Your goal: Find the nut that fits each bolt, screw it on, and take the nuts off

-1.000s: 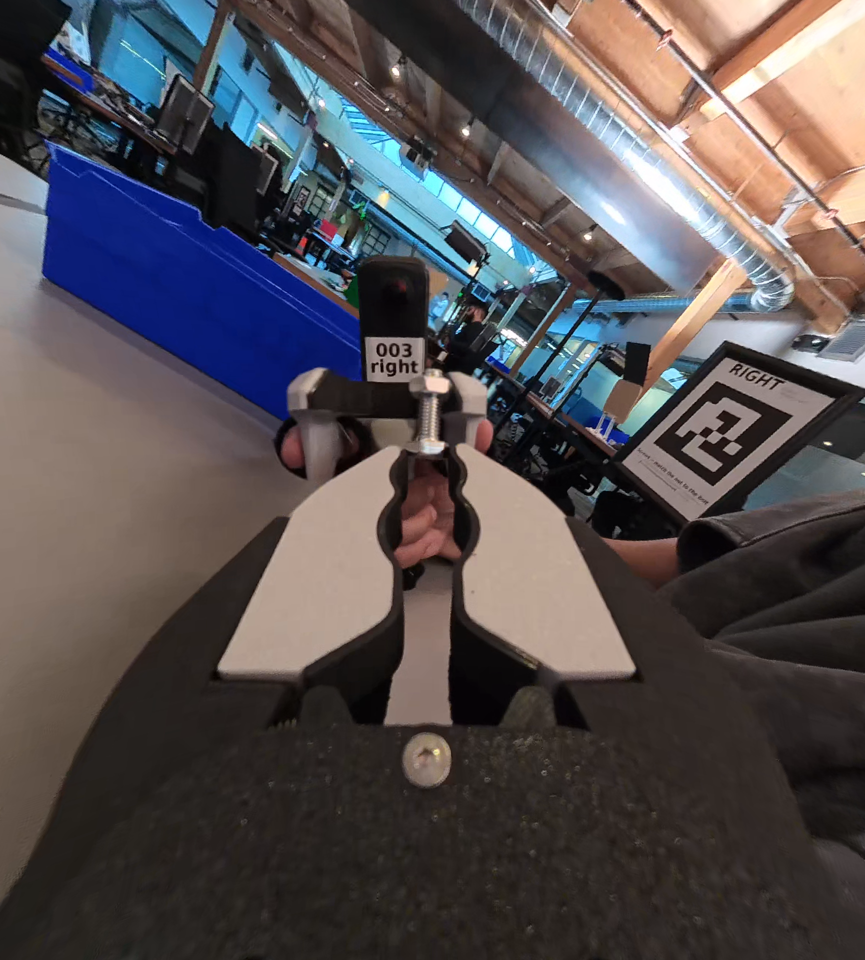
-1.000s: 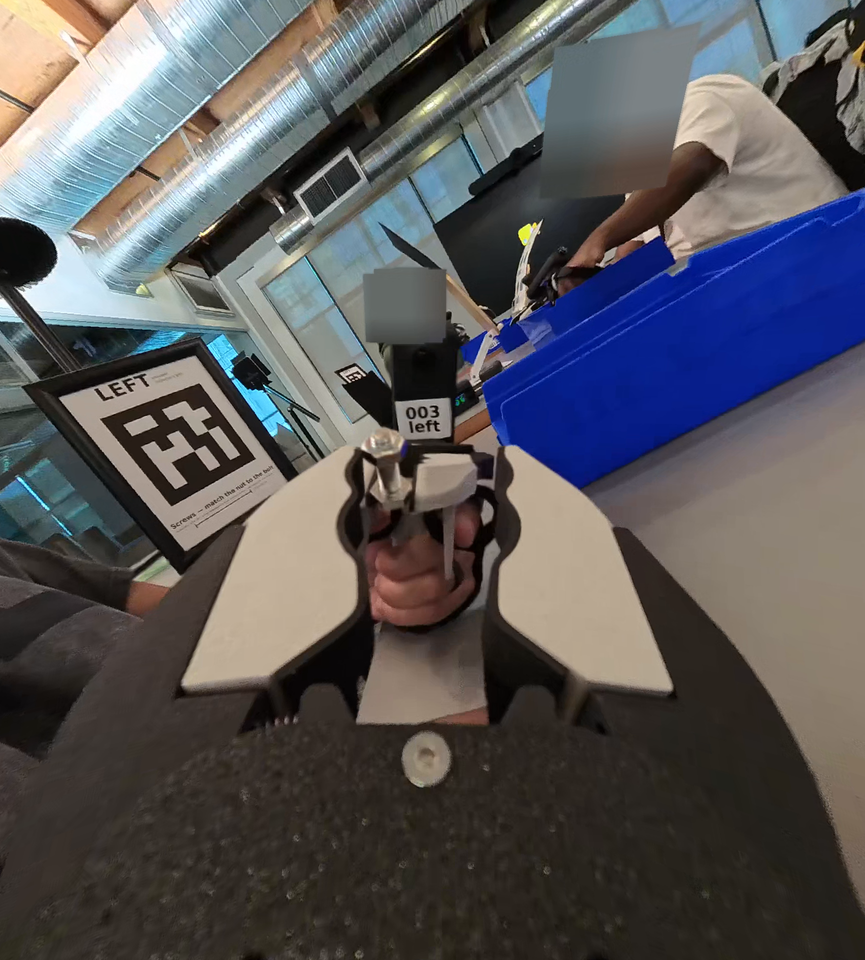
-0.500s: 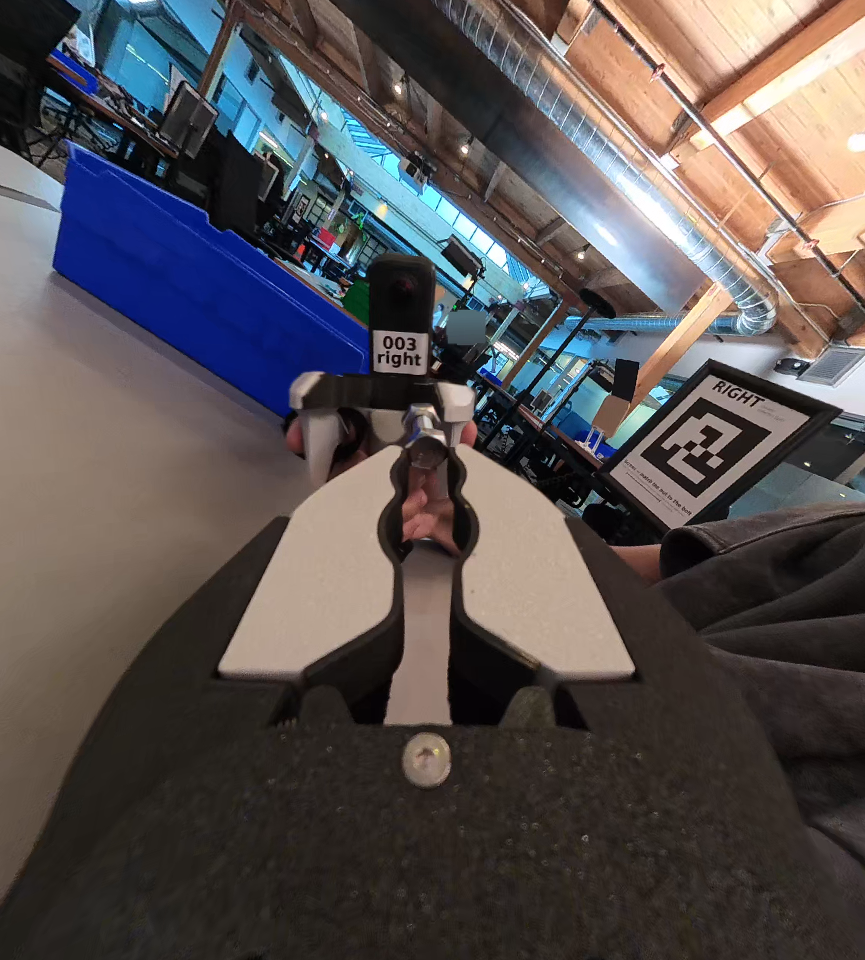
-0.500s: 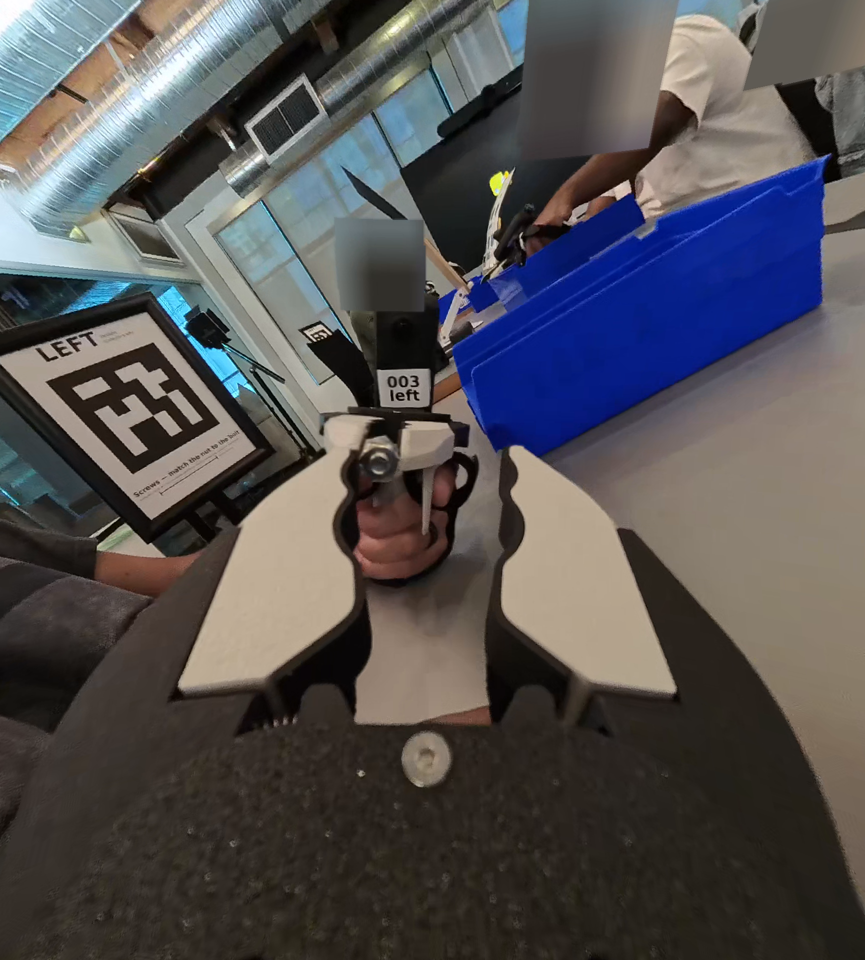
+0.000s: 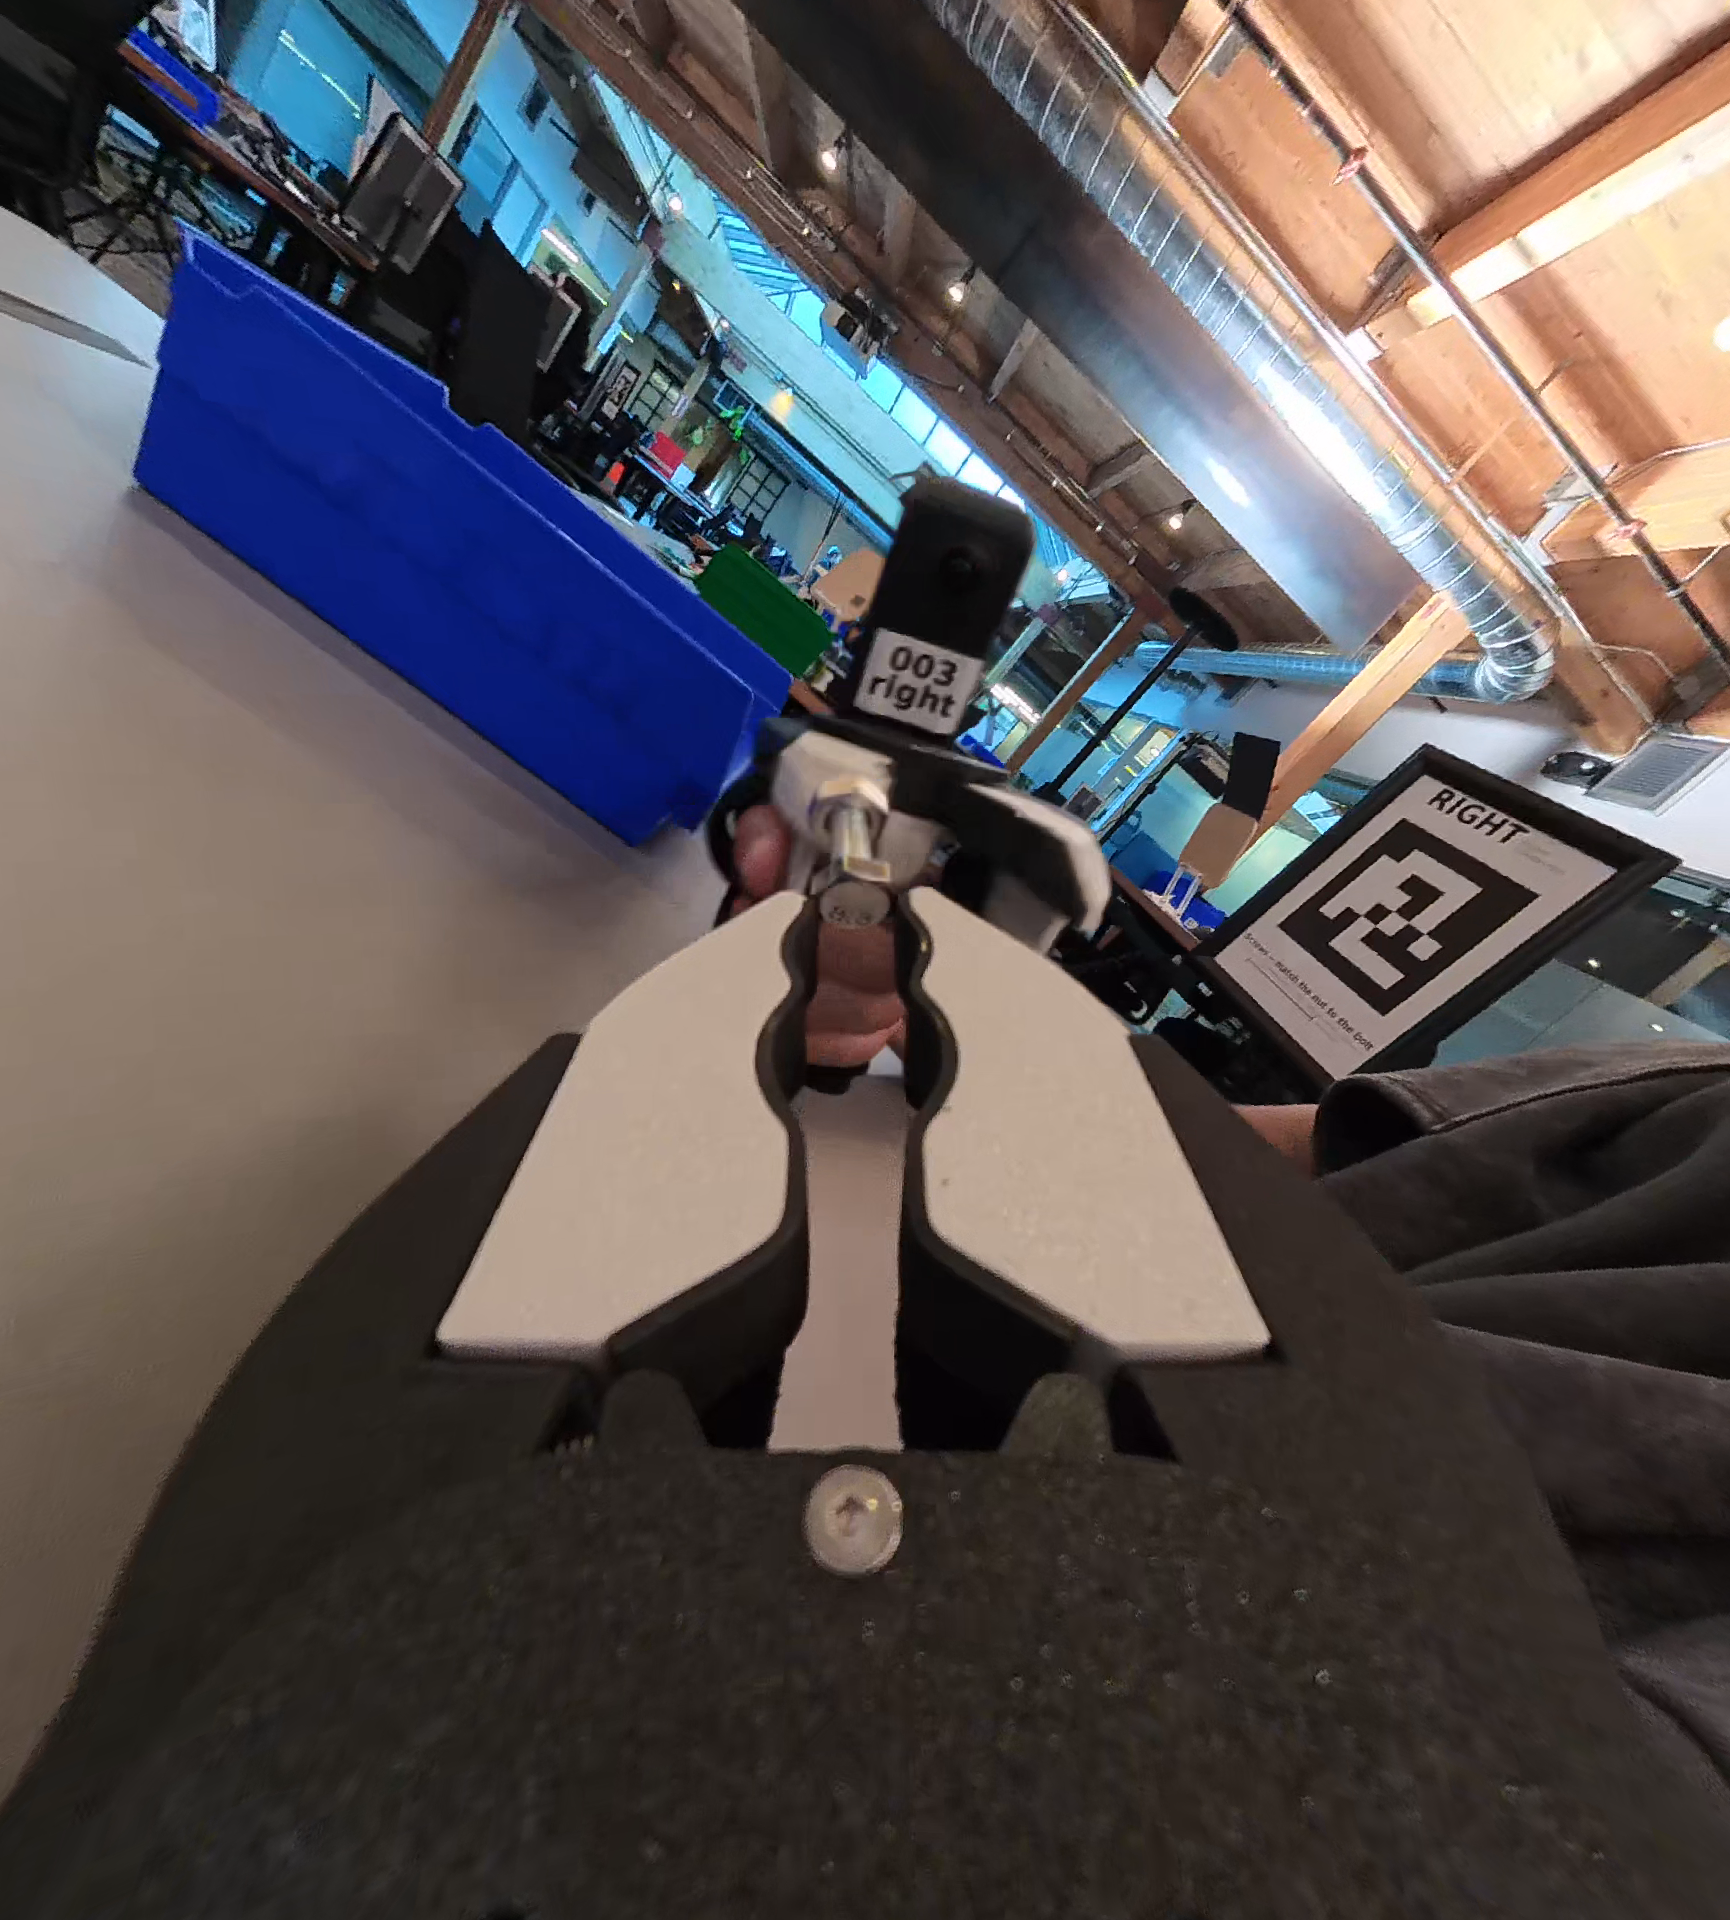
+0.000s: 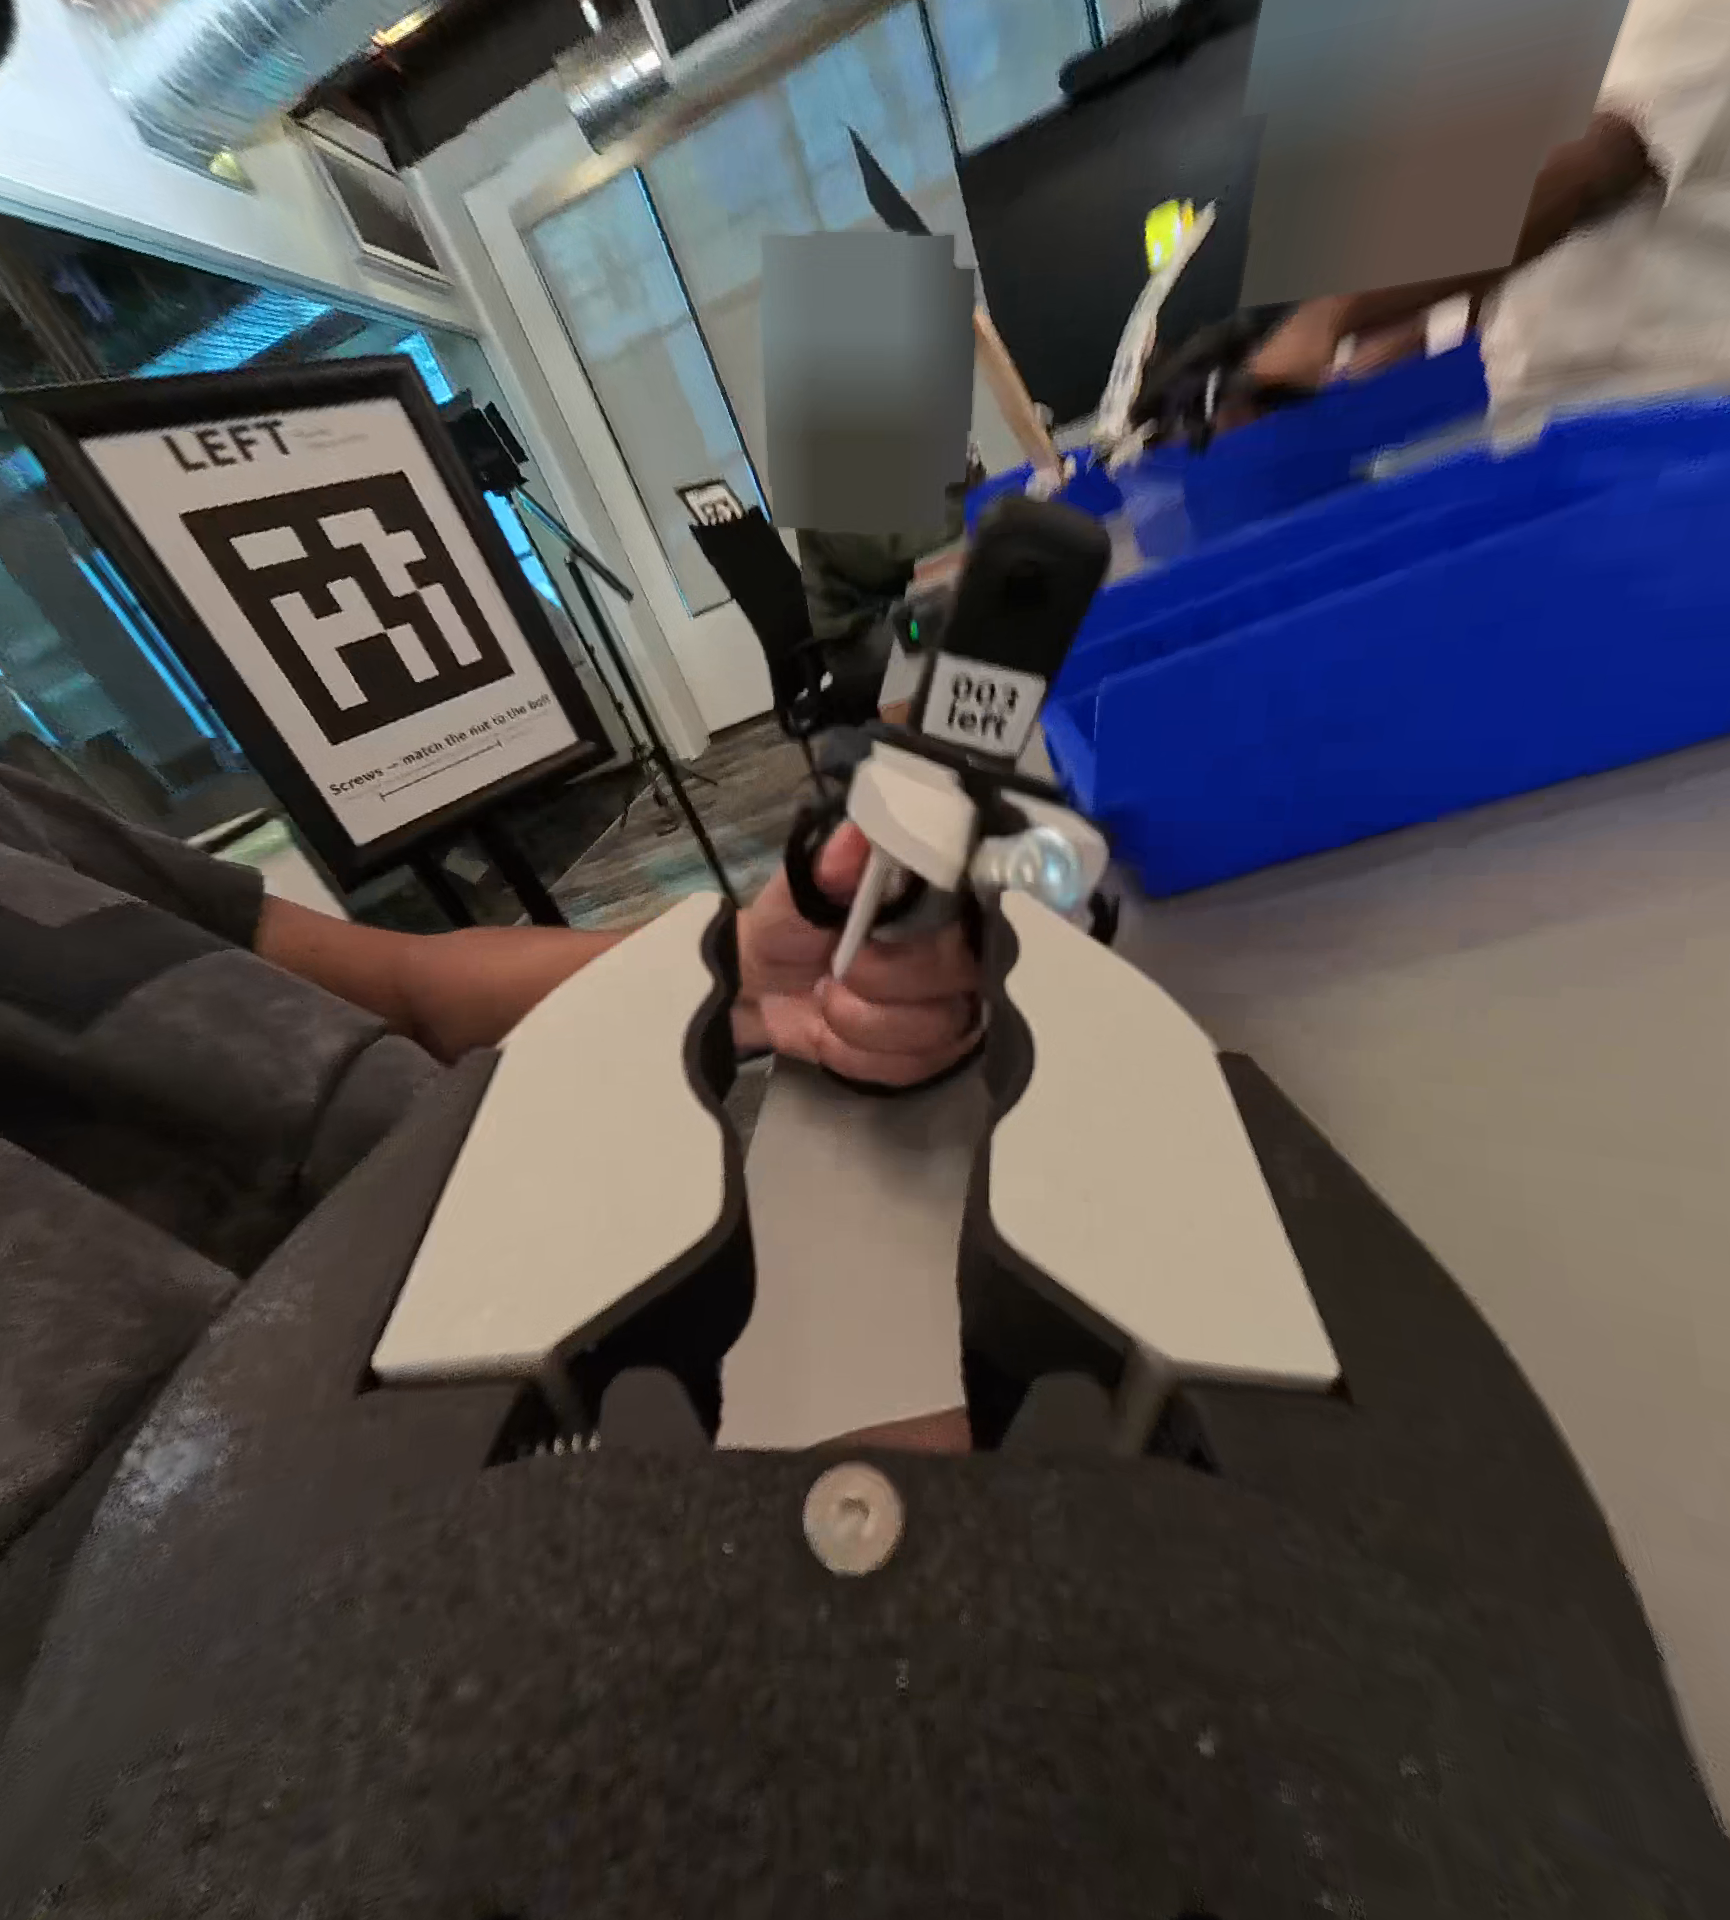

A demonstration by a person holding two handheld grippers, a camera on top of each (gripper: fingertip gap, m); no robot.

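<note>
Left gripper: jaws narrow, clamped on the head end of a steel bolt. The shank points away from the camera, tilted slightly left.
Nut: a hex nut sits on the far part of the shank, near the thread end. How many threads are engaged cannot be read.
Right gripper: jaws spread, holding nothing. In its own view the bolt and nut lie just beyond its right fingertip, not between the tips.
Step in hand (judgement): re-gripping the nut between turns. Whether it is being run on or backed off cannot be told from these views.
Alignment: bring the right gripper sideways until the nut sits centred between the tips, with its axis in line with the shank.
Grip: close on two opposite flats of the nut – not on the corners or the bare thread – to avoid slip.
Rotation: turn about the bolt axis only. Keep the left gripper clamped so the bolt does not spin with the nut.
Risk: both tools are held above the grey table, so a loosened nut may drop and roll.
Surroundings: a blue bin stands on the table well beyond the grippers – a framed marker sign stands to the side.
</note>
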